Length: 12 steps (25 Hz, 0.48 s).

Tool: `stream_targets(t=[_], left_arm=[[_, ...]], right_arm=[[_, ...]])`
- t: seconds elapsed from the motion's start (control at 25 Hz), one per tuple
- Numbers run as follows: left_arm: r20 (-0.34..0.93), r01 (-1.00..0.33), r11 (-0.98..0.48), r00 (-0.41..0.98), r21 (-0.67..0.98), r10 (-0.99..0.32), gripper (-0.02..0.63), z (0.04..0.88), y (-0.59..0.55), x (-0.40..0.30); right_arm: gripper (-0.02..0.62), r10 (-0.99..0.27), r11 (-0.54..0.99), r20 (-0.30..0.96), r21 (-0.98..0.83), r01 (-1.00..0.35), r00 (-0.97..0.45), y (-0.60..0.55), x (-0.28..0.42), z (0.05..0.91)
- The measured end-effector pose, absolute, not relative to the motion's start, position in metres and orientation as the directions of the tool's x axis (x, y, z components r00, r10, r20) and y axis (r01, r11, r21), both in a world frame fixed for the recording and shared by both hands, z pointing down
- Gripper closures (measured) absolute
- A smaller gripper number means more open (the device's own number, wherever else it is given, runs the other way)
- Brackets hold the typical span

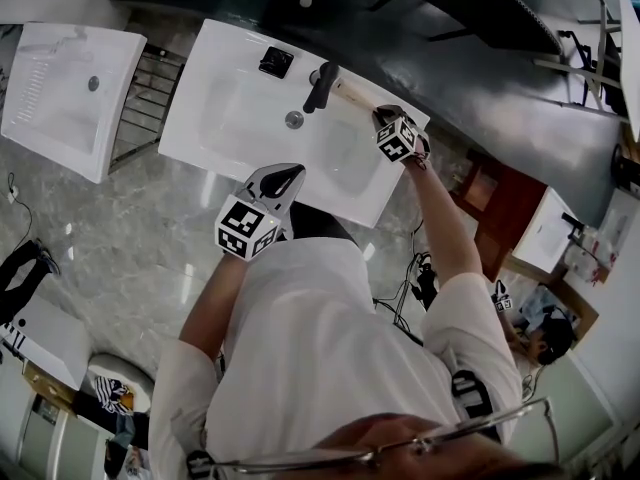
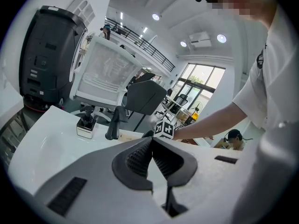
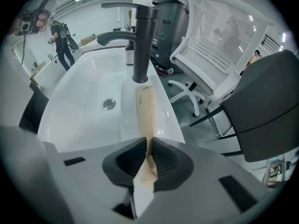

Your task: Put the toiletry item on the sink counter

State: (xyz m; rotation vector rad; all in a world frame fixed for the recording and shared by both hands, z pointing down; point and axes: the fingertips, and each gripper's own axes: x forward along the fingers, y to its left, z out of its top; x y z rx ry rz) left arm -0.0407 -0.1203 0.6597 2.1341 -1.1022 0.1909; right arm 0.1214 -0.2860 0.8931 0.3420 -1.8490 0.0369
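A long beige toiletry box (image 3: 145, 110) lies along the white sink's back rim (image 3: 161, 107), its far end close to the base of the dark tap (image 3: 141, 41). My right gripper (image 3: 148, 146) points steeply down and is shut on the box's near end, with a pad against each side. In the head view that gripper (image 1: 382, 118) is at the sink's right back corner, with the box (image 1: 352, 95) running toward the tap (image 1: 322, 86). My left gripper (image 1: 287, 174) hovers at the sink's front edge, shut and empty; its fingertips (image 2: 150, 142) meet.
A black soap dispenser (image 1: 276, 62) stands on the rim left of the tap. The basin has a round drain (image 3: 109, 103). A second white sink (image 1: 60, 88) sits further left. A white office chair (image 3: 219, 36) and a dark chair back (image 3: 266, 106) stand behind the counter.
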Motion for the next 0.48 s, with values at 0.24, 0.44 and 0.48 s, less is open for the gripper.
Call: stream_targets(t=[0.24, 0.44, 0.48], left_arm=[[0.426, -0.758, -0.38, 0.626, 0.53, -0.654, 0.603, 0.659, -0.116, -0.04], [0.42, -0.754, -0.392, 0.632, 0.527, -0.651, 0.603, 0.657, -0.113, -0.037], [0.418, -0.753, -0.394, 0.633, 0.527, -0.651, 0.603, 0.656, -0.113, -0.037]], right_arm=[[0.477, -0.235, 0.942, 0.932, 0.148, -0.302, -0.277, -0.289, 0.122, 0.887], [0.454, -0.254, 0.934, 0.927, 0.161, -0.32, -0.276, -0.291, 0.124, 0.881], [0.454, -0.257, 0.932, 0.926, 0.162, -0.323, -0.277, -0.291, 0.125, 0.879]])
